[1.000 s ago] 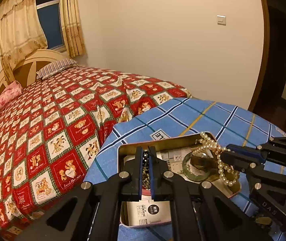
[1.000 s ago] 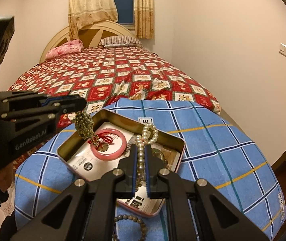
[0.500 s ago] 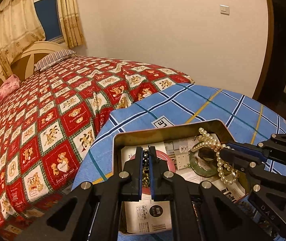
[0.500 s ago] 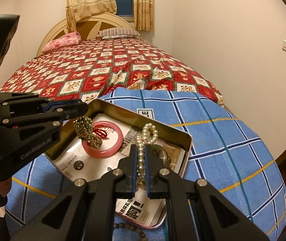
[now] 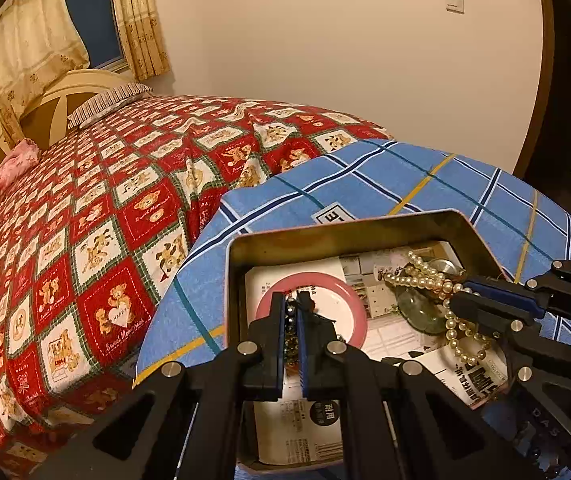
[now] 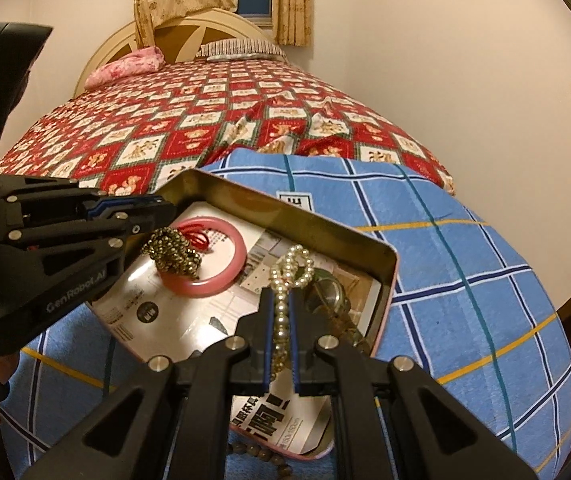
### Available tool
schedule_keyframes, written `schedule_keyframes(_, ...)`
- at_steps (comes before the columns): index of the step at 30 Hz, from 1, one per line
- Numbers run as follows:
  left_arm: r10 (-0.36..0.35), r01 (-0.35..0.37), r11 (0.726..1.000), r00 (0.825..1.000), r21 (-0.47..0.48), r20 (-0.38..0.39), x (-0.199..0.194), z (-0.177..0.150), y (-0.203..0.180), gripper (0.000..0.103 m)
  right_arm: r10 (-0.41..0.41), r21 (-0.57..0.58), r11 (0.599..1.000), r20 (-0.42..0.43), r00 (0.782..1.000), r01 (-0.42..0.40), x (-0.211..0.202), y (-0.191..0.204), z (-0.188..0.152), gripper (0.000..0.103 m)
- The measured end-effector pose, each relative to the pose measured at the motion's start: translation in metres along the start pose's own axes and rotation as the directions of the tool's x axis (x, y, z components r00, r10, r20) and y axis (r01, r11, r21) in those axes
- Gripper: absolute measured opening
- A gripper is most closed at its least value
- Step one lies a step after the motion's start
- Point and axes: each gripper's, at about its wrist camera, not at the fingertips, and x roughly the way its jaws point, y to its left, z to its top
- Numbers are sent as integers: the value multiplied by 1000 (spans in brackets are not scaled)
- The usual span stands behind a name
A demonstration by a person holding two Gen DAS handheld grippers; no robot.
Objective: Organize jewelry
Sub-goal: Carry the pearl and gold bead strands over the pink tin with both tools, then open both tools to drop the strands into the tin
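Observation:
A shallow metal tin [image 5: 341, 236] [image 6: 285, 208] lined with printed paper lies on a blue checked cloth. My left gripper [image 5: 292, 304] [image 6: 165, 216] is shut on a dark bronze bead strand [image 6: 173, 254], which hangs onto a pink bangle [image 5: 355, 304] [image 6: 233, 268] in the tin's left half. My right gripper [image 6: 282, 300] [image 5: 461, 292] is shut on a pearl strand [image 6: 291, 268] [image 5: 425, 280], held over a green bangle [image 5: 417, 308] [image 6: 331, 292] in the tin's right half.
The blue checked cloth [image 6: 465, 264] covers a rounded surface in front of a bed with a red bear-print quilt [image 5: 125, 208]. A brown bead bracelet [image 6: 261, 454] lies on the cloth just outside the tin's near edge. Walls stand behind and to the right.
Both grippers have sunk toward the tin with their strands. The bronze beads now rest on the pink bangle and the pearls hang low over the green bangle.

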Motion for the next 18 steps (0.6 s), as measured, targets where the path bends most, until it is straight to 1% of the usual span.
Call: schedule_keyframes(18,5,-5,1000,1000,1,-17,3,-6,3,5,4,-26,1000,-24,1000,-4,6,6,-3,9)
